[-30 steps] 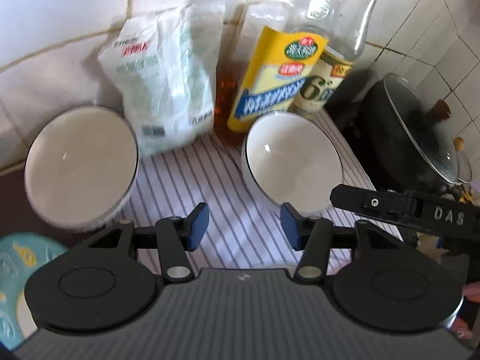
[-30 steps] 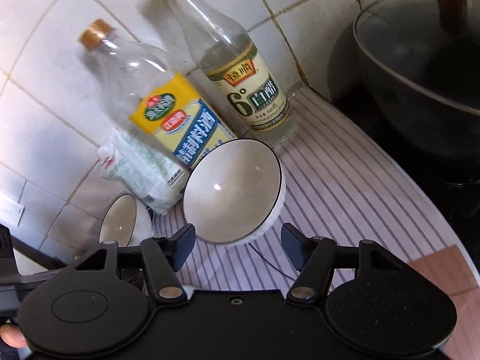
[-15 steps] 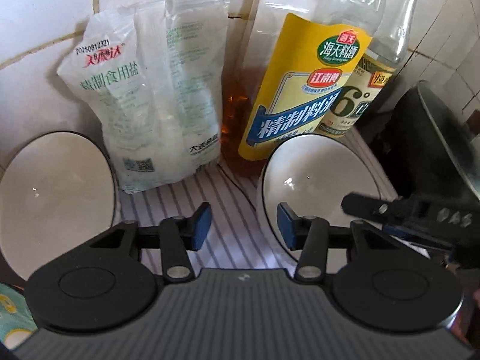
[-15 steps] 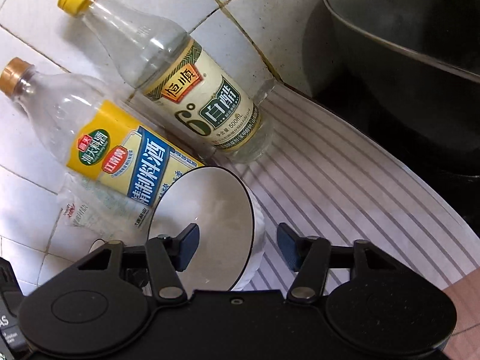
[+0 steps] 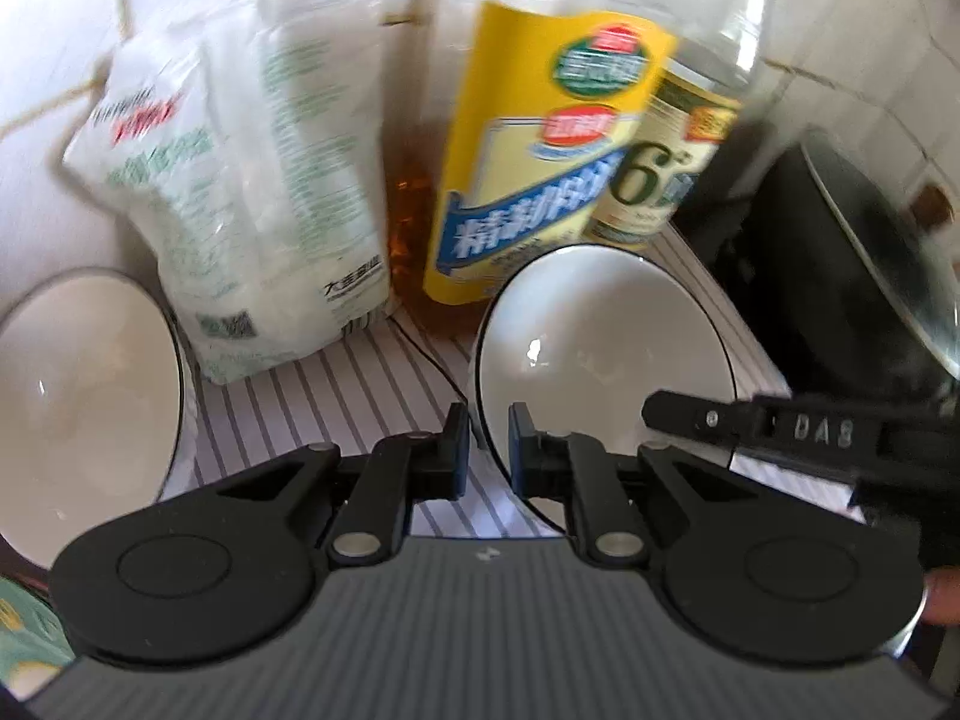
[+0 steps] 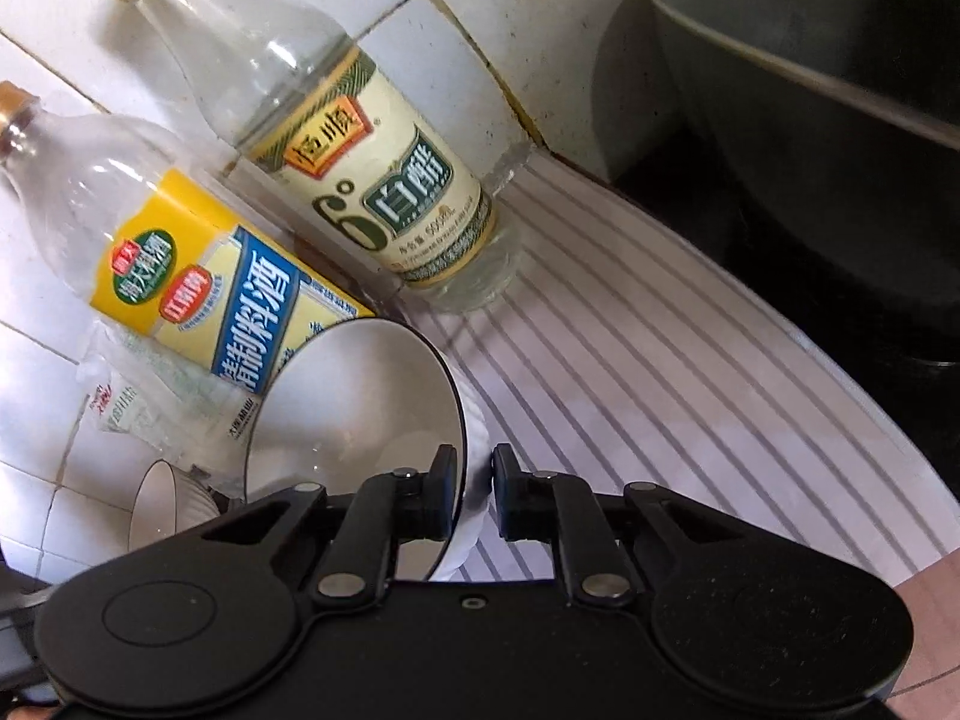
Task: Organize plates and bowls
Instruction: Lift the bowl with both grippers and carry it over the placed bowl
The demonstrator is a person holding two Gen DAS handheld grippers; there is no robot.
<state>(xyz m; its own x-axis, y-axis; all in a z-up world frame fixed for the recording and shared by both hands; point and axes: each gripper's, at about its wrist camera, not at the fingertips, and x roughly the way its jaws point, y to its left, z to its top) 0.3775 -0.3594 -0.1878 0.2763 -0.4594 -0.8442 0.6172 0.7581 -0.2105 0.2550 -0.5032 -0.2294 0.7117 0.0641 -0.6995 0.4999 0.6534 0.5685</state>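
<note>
Left-view bottle labels (image 5: 540, 180) motion-blurred

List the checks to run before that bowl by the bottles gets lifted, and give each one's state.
1. Left gripper shut on the bowl rim: ok.
2. Right gripper shut on the same bowl's opposite rim: ok.
3. Bowl empty: ok.
4. Second bowl apart from the gripped one: ok.
5. Gap to the cooking-wine bottle just behind: cannot tell.
6. Grip firm enough to hold: cannot tell.
</note>
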